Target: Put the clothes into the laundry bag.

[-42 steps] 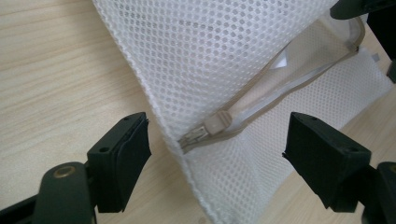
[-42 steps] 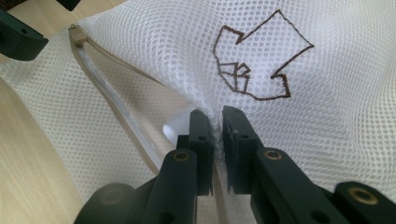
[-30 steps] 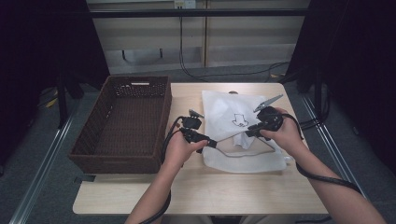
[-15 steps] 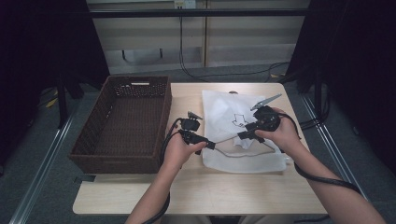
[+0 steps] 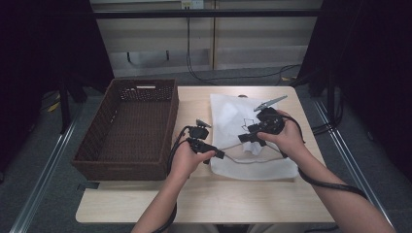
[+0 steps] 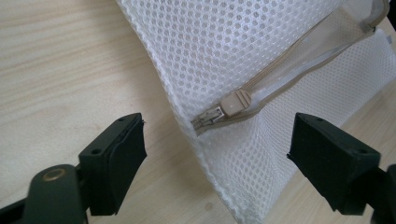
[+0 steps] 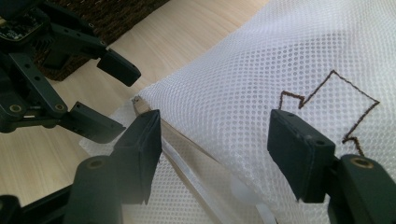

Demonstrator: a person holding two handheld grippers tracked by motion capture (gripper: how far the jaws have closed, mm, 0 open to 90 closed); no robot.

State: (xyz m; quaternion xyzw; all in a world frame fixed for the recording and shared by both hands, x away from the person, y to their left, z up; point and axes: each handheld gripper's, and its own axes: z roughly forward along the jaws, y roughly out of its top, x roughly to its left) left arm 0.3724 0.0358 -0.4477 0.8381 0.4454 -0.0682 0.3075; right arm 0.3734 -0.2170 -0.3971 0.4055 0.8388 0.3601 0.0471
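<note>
Since a second ago the right hand-held gripper (image 5: 248, 137) has just been spreading off the white mesh laundry bag (image 5: 228, 116) on the counter (image 5: 194, 194), so the spread left hand-held gripper (image 6: 217, 149), pinching nothing, may miss the small zipper pull (image 6: 219, 112) and snag mesh.

The high view looks forward and down on the desk (image 5: 145, 204) from above the person's side. Each gripper view rides close behind its own jaws. All three share the mesh bag (image 5: 228, 116) (image 6: 224, 51) (image 7: 261, 70), right of centre, toward 3 o'clock.
</note>
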